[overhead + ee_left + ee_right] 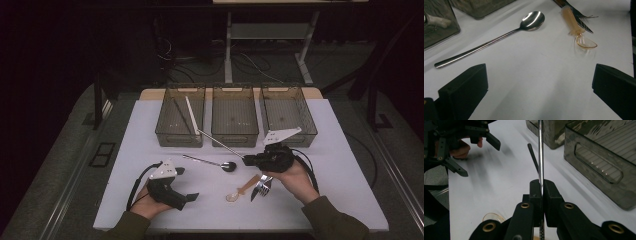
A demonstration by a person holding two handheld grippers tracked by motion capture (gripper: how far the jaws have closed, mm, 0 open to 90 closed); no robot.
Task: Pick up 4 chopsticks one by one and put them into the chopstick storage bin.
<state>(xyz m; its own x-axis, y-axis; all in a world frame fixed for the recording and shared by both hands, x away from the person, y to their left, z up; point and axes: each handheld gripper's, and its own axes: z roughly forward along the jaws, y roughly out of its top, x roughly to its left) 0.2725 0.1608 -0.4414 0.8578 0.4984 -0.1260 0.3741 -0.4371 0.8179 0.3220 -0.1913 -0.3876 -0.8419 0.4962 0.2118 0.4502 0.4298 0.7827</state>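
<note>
My right gripper (246,160) is shut on one end of a thin metal chopstick (222,145), held just above the table. The chopstick's far tip points toward the left bin (172,135). In the right gripper view the pads (536,191) pinch the chopstick (540,150) between them. My left gripper (188,184) rests at the front left of the table, open with nothing between its jaws. Beyond its jaws in the left gripper view lie a long metal spoon (491,41), an amber plastic spoon (576,27) and a fork (581,18).
Three translucent bins stand in a row at the back, with the middle bin (235,135) and right bin (305,135) beside the left one, which holds a white utensil (191,115) and dark sticks. The metal spoon (210,162), amber spoon (240,191) and fork (262,186) lie mid-table.
</note>
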